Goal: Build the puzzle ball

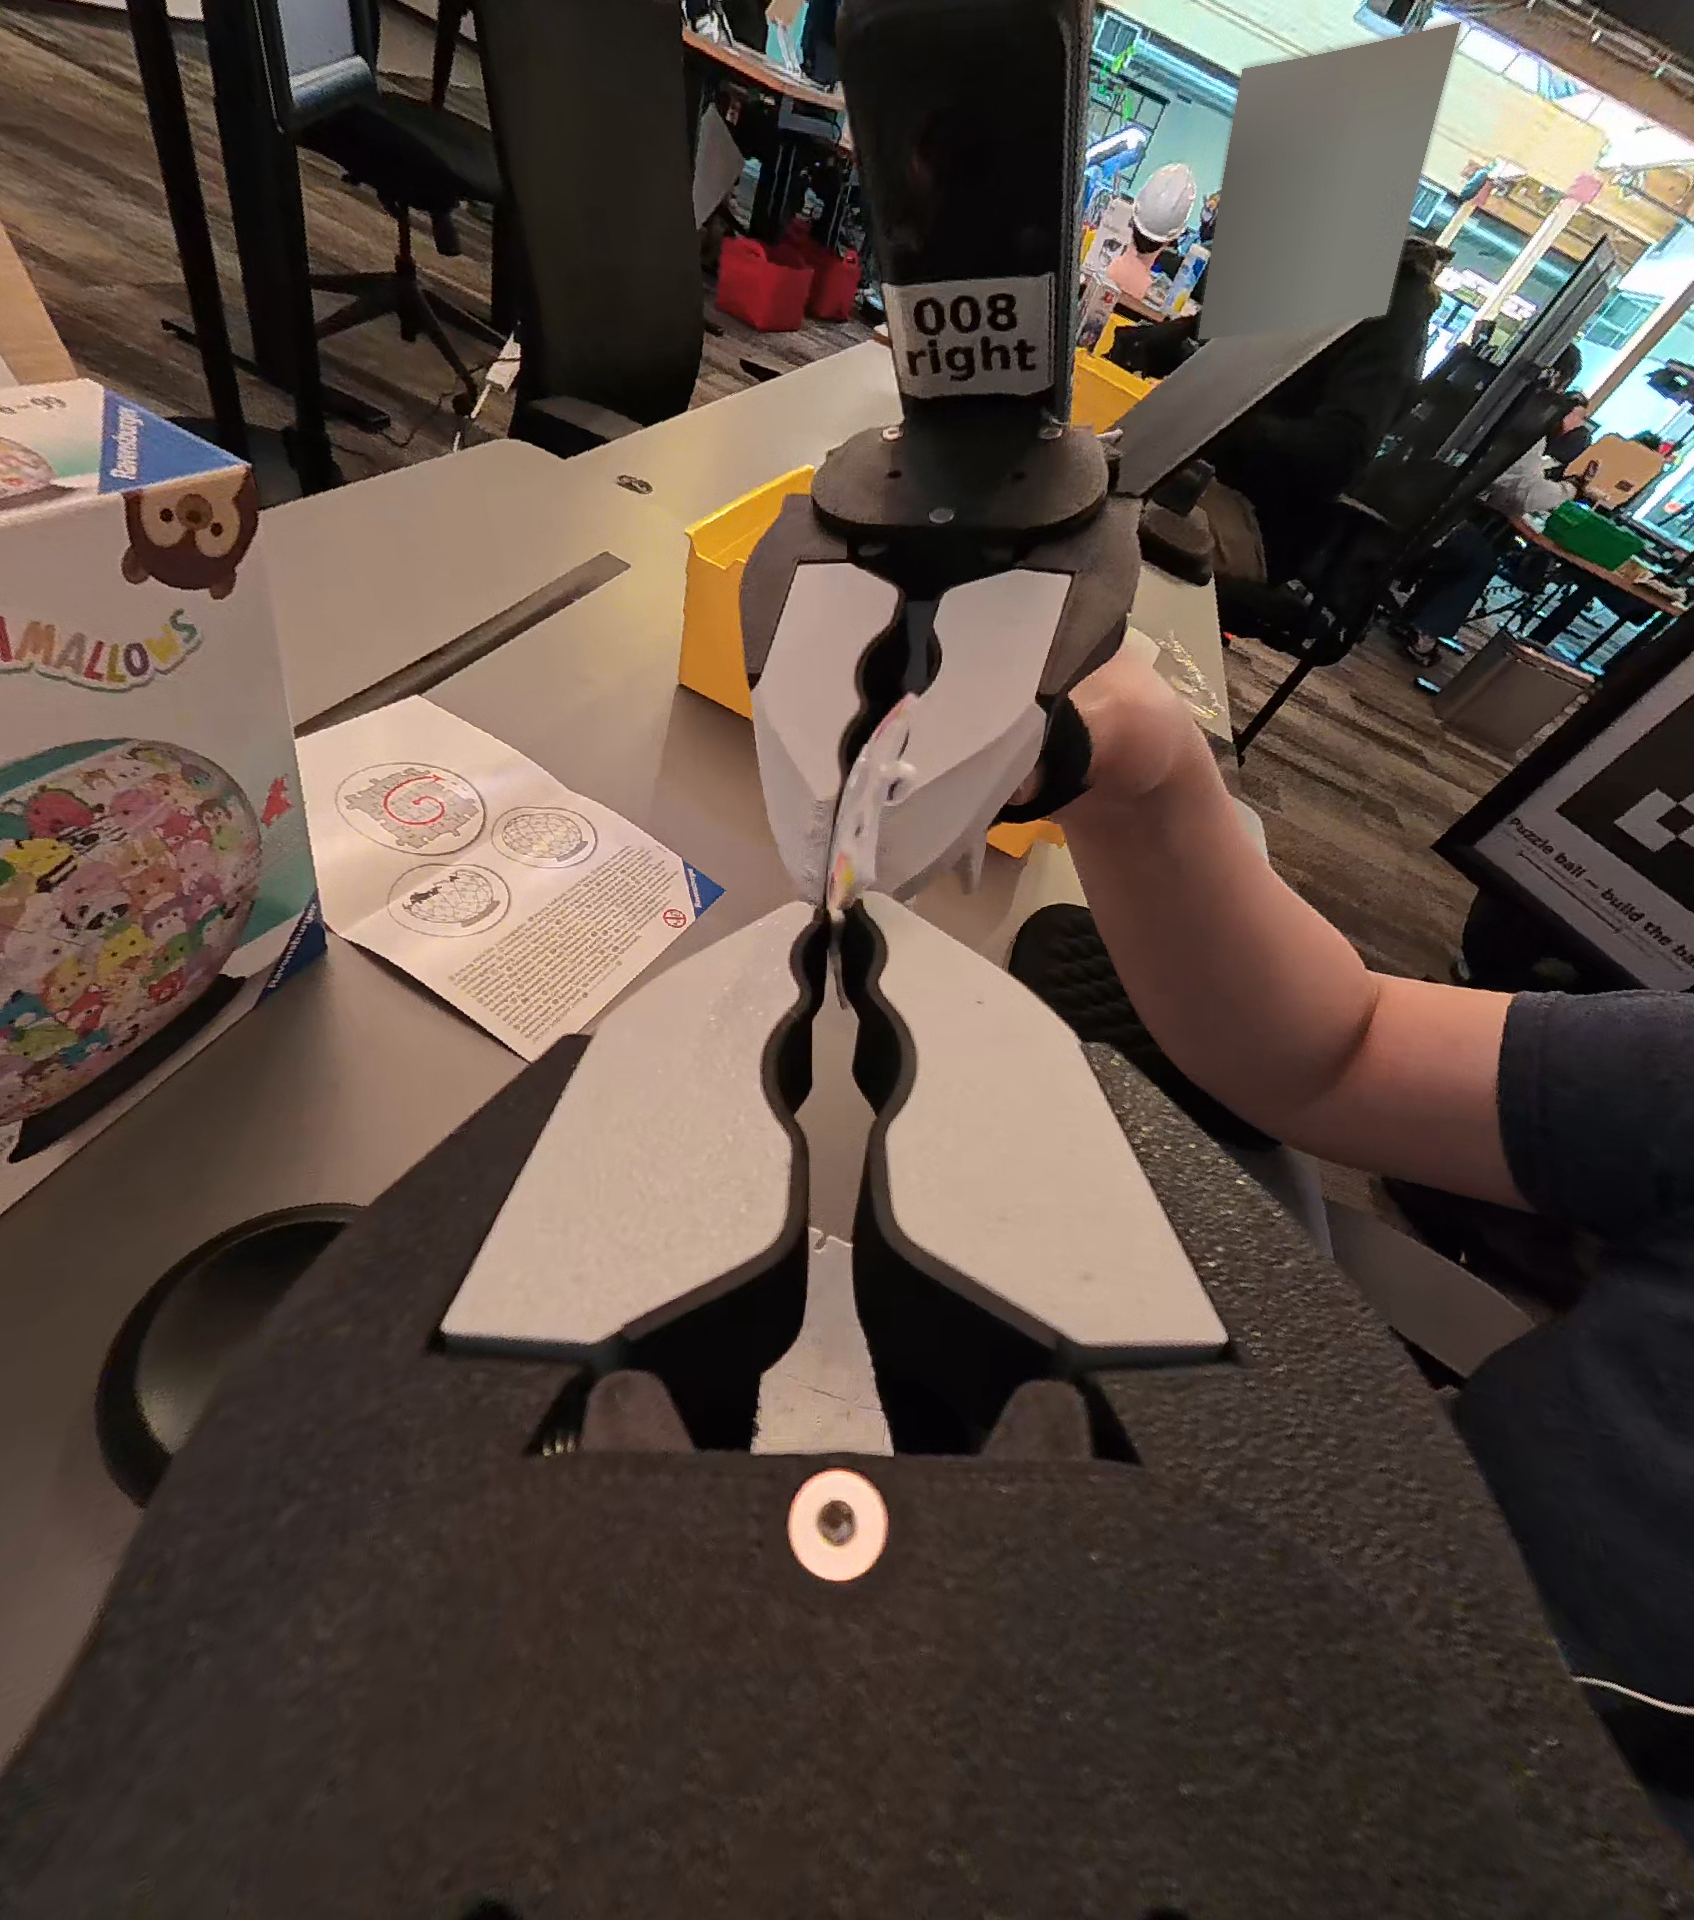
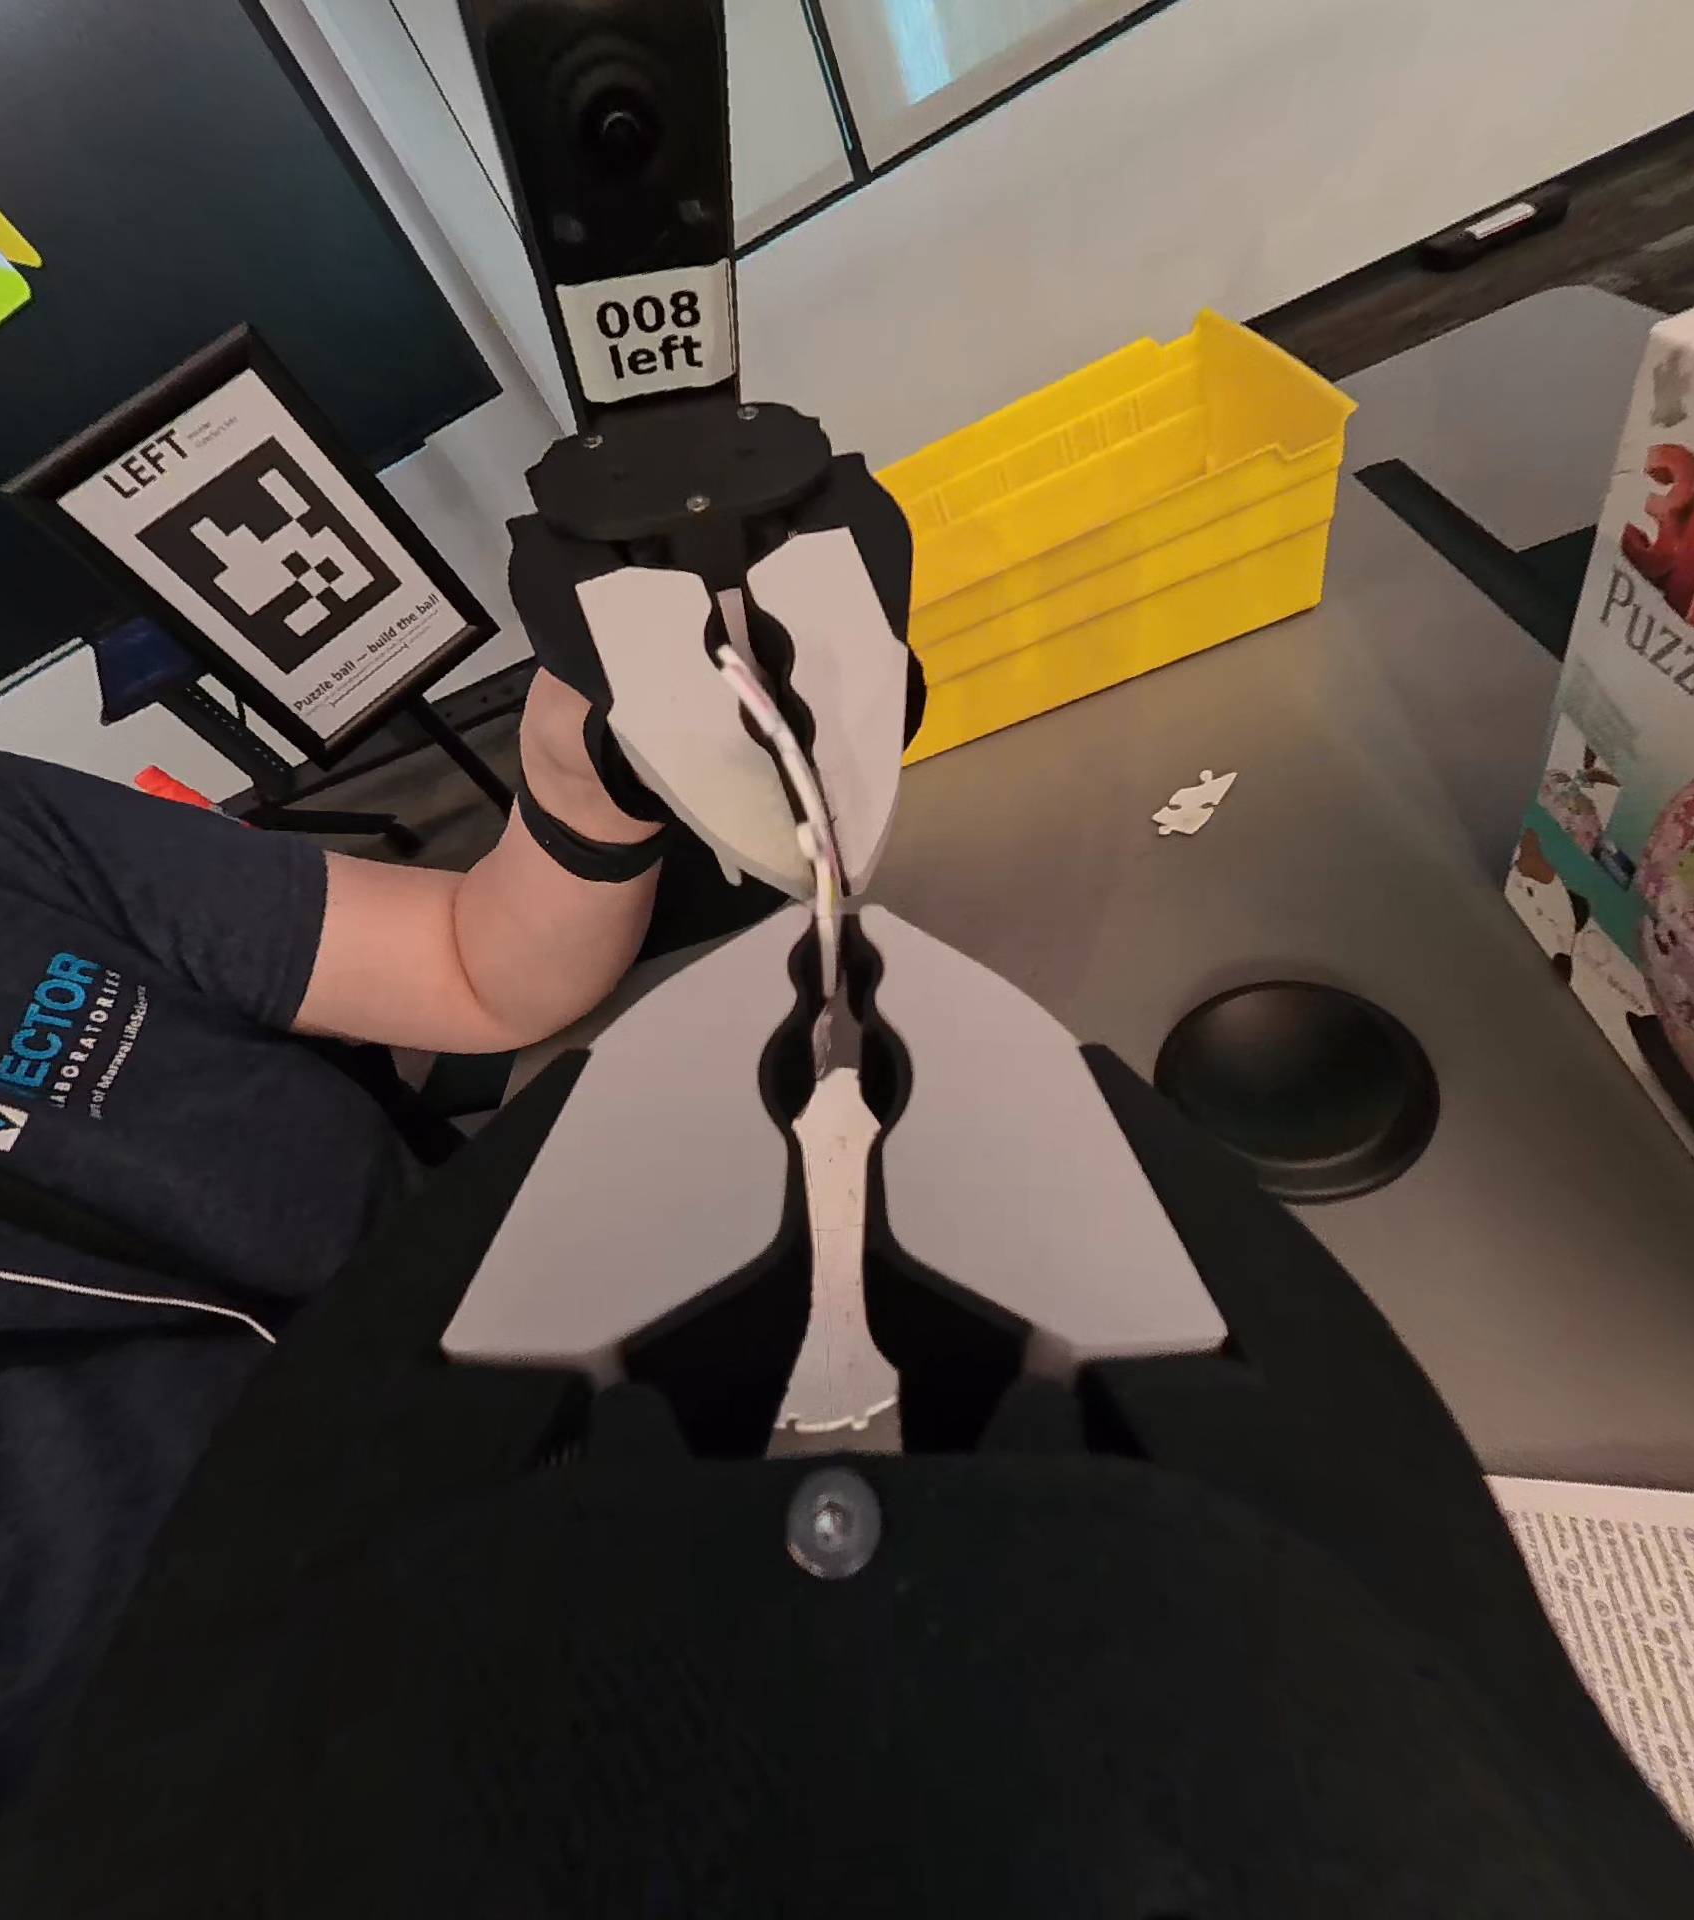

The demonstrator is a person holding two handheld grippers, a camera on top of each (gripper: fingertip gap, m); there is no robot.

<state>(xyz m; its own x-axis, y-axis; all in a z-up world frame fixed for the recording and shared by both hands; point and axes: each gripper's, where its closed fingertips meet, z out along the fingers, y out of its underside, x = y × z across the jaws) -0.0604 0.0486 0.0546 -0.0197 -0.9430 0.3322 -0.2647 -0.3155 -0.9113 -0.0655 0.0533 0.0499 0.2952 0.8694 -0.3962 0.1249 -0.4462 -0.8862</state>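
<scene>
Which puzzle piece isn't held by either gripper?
The loose white piece lying flat on the grey table in front of the yellow bin. The others are clamped mid-air where the two grippers' fingers meet.

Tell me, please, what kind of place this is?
Probably a shared office or lab workspace. Behind the grey table stand office chairs and other desks with equipment. A framed marker sign and a large dark screen suggest a recording setup.
</scene>
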